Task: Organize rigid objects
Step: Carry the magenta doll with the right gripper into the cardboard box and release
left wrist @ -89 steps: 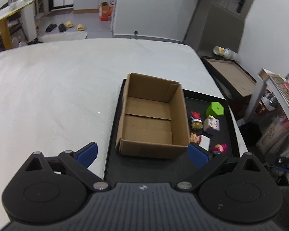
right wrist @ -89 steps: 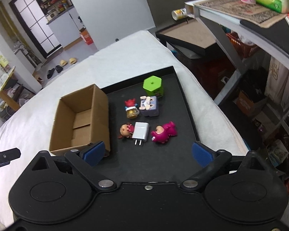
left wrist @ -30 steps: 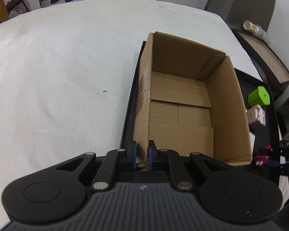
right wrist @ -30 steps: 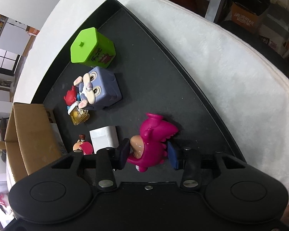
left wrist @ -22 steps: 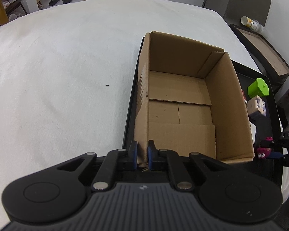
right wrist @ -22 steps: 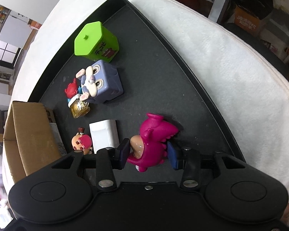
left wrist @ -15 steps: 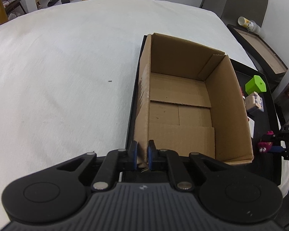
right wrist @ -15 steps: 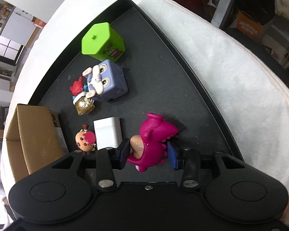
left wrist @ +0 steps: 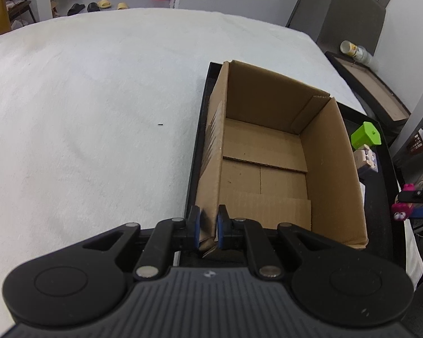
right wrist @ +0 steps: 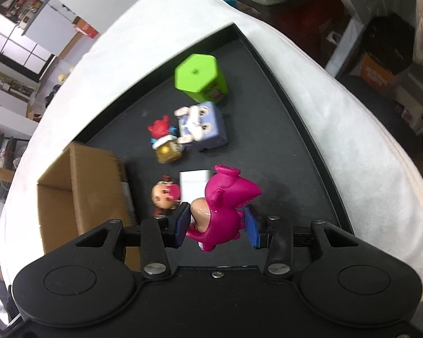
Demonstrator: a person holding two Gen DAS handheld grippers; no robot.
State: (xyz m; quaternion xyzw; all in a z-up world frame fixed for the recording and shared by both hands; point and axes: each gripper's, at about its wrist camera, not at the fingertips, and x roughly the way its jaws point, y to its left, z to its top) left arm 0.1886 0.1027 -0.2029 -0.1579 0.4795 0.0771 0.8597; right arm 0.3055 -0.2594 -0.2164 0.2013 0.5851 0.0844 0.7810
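Two claws busy: left claw point(left wrist: 208, 229) pinched box point(left wrist: 279, 152) wall; right claw point(right wrist: 216, 226) clamped pink toy point(right wrist: 225, 205), box lay to its left.

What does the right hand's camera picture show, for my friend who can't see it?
The right gripper holds a pink dinosaur toy between its blue fingers above a black tray. On the tray sit a green box, a purple bunny cube, two small figures, a white charger and a cardboard box.

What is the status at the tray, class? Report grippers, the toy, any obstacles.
Left gripper shut on cardboard box wall. Right gripper shut on pink dinosaur toy. Box interior bare, nothing in the way.
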